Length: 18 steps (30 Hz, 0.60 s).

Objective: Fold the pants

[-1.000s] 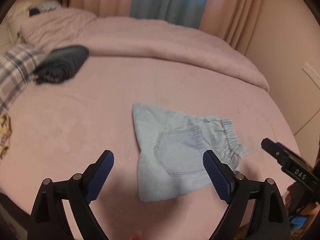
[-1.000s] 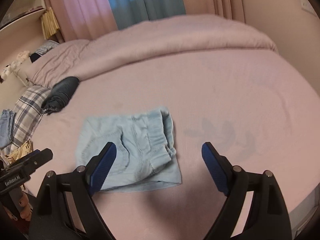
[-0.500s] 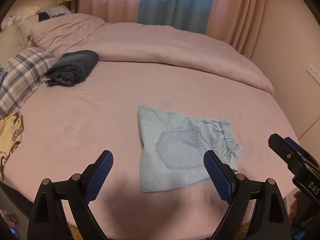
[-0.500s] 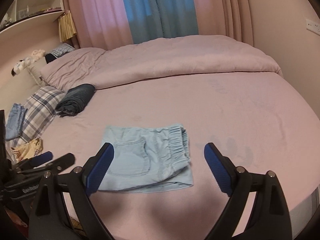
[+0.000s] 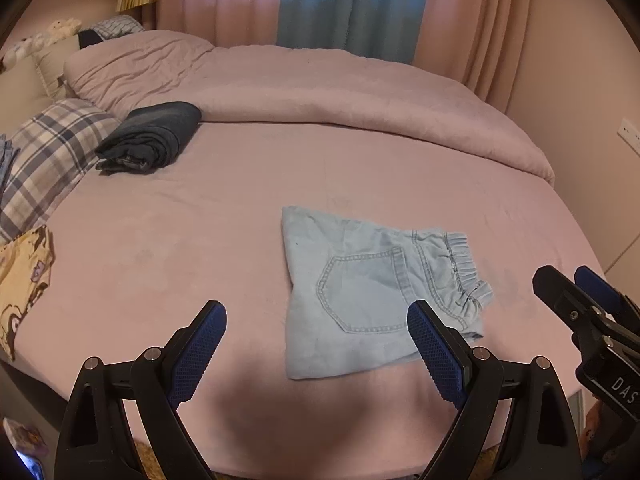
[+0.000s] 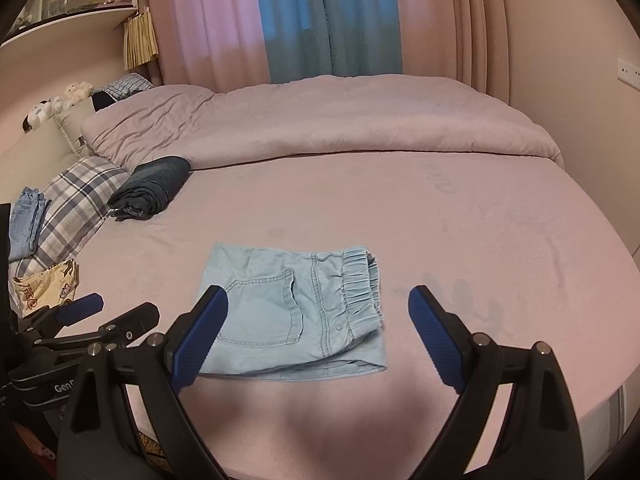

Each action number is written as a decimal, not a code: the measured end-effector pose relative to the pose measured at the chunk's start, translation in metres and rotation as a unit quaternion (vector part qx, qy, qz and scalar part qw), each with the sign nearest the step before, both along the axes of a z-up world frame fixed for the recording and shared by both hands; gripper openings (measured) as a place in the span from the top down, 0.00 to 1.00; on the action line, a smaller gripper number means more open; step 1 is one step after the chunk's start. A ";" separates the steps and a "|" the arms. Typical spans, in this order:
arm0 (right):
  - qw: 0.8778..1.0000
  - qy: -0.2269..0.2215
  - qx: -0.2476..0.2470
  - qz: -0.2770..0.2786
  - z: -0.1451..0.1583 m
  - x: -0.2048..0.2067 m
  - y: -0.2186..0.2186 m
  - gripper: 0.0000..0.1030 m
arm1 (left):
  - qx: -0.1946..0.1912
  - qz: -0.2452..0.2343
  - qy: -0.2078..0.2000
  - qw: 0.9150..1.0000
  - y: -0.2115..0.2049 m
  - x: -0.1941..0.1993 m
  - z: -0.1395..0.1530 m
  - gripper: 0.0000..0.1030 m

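Light blue denim pants lie folded into a small flat rectangle on the pink bed, back pocket up, elastic waistband to the right. They also show in the right wrist view. My left gripper is open and empty, held back above the bed's near edge, left of the pants. My right gripper is open and empty, just short of the pants' near edge. The right gripper shows at the right edge of the left wrist view; the left gripper shows at the left of the right wrist view.
Folded dark pants lie at the back left beside a plaid pillow. A yellow printed garment and light jeans lie at the left. A bunched pink duvet crosses the back, before curtains.
Both grippers have pulled back and up from the folded pants, so more of the bed and room shows. The pants have not moved.
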State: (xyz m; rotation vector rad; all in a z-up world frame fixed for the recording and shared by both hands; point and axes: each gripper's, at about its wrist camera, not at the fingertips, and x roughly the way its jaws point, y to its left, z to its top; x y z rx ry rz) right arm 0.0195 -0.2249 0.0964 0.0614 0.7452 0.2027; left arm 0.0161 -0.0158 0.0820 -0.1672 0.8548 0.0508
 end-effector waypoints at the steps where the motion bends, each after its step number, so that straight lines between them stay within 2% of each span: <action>1: 1.000 0.001 -0.001 0.000 0.000 0.000 0.001 0.10 | 0.000 -0.001 -0.001 1.000 0.002 0.000 0.000 0.11; 18: 1.000 0.011 -0.013 -0.003 -0.005 -0.002 0.010 0.10 | -0.002 -0.003 -0.005 1.000 0.001 -0.003 0.004 0.11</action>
